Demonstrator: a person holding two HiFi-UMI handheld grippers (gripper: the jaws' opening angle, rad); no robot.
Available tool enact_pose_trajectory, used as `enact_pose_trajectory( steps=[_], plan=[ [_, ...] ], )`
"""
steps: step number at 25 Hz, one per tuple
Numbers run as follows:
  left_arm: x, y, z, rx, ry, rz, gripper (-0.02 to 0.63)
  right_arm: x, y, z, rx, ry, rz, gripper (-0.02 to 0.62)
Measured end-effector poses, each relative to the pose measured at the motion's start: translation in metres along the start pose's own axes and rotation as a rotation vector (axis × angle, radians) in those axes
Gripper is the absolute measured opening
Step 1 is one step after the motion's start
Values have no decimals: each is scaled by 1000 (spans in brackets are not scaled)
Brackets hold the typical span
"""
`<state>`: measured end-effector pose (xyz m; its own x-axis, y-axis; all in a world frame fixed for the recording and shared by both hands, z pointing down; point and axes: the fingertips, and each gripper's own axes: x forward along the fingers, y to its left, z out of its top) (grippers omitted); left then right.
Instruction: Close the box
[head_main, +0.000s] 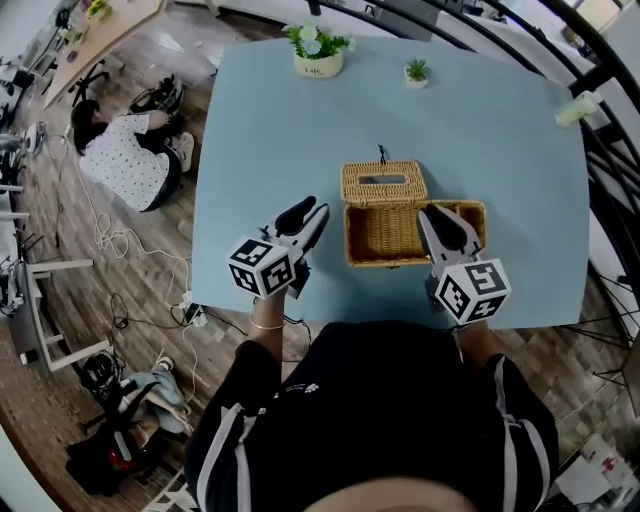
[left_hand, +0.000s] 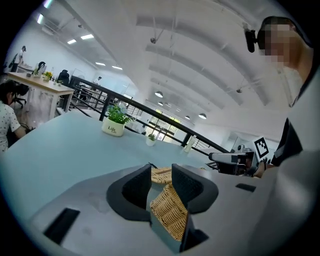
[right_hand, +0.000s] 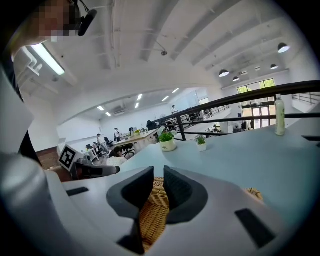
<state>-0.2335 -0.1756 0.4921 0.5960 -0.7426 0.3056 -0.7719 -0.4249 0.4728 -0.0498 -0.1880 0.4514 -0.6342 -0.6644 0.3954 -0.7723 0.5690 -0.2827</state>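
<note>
**Box stands open, lid not yet brought down**

On the left gripper (left_hand: 161, 172) the jaws stand a modest way apart with nothing between the pads; only wicker shows beyond them. The right gripper (right_hand: 159, 175) has its jaws nearer together, a narrow gap between them, and it too is empty.

In the head view the left gripper (head_main: 318, 212) hangs just beside the box's (head_main: 385, 240) left wall, and the right gripper (head_main: 428, 212) is over its right part. The lid (head_main: 384, 183) lies folded back on the far side of the box, slot upward. How it hinges is hard to read from here.

I judge this the approach step. The next move calls for one jaw tip to get behind or under the lid's far edge and swing it toward the person, perhaps with the other gripper steadying the box.

The table (head_main: 270, 120) has bare room left, right and beyond the box. Two potted plants (head_main: 318, 50) stand well beyond it. The near table edge lies close behind the box, so the box should not be dragged that way.
</note>
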Motion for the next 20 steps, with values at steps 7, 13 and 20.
enact_pose_trajectory(
  steps=[7,13,20],
  plan=[
    [23,29,-11,-128,41,-74,115,8,1,-5,31,23,-70,55],
    [43,39,-28,-232,98,-132,117,5,-1,-8,52,28,-125,52],
    [61,48,-36,-341,126,-197,127,3,-1,-13,73,41,-175,51]
  ],
)
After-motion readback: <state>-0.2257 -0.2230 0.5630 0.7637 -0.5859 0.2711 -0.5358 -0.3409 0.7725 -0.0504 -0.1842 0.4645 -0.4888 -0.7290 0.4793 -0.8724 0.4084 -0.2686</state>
